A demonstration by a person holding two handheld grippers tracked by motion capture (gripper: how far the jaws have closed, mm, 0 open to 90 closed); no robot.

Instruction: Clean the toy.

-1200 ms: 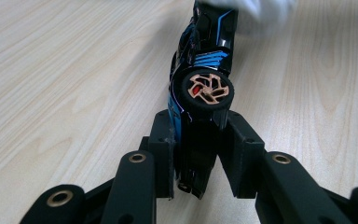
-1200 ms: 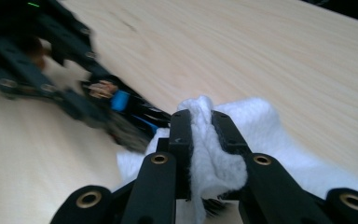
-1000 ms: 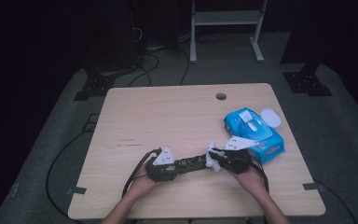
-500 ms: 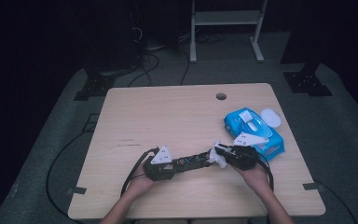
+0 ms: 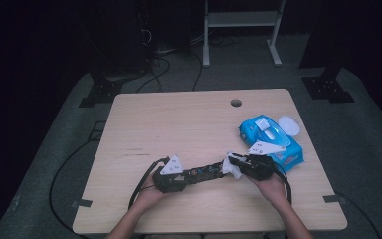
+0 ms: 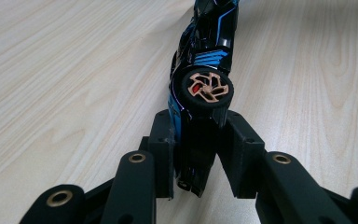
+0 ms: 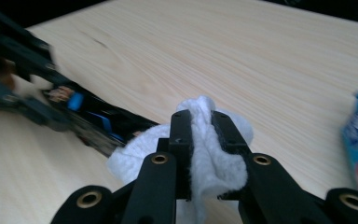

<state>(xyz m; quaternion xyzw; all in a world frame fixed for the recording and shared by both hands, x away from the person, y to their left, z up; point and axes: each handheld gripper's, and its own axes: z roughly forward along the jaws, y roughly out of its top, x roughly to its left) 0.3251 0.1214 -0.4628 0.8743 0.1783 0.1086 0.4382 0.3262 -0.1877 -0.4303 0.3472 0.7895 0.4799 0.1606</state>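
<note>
I had the left gripper (image 6: 200, 154) clenched on one end of a glossy black toy car with blue stripes (image 6: 205, 70), its jaws pinching the body just behind a black wheel with a copper-coloured rim (image 6: 207, 88). From the high view, the car (image 5: 206, 172) lay along the near part of the pale wooden table (image 5: 189, 124), stretched between my two hands. My right gripper (image 7: 200, 140) was clamped on a crumpled white wipe (image 7: 209, 154), and the wipe was pressed against the car's far end (image 7: 102, 123). In the high view that wipe (image 5: 233, 168) sat just at the nose of the right gripper (image 5: 238, 167). A blue soft pack of wipes with an open white lid (image 5: 271, 139) rested on the table right beside my right hand (image 5: 271, 186).
</note>
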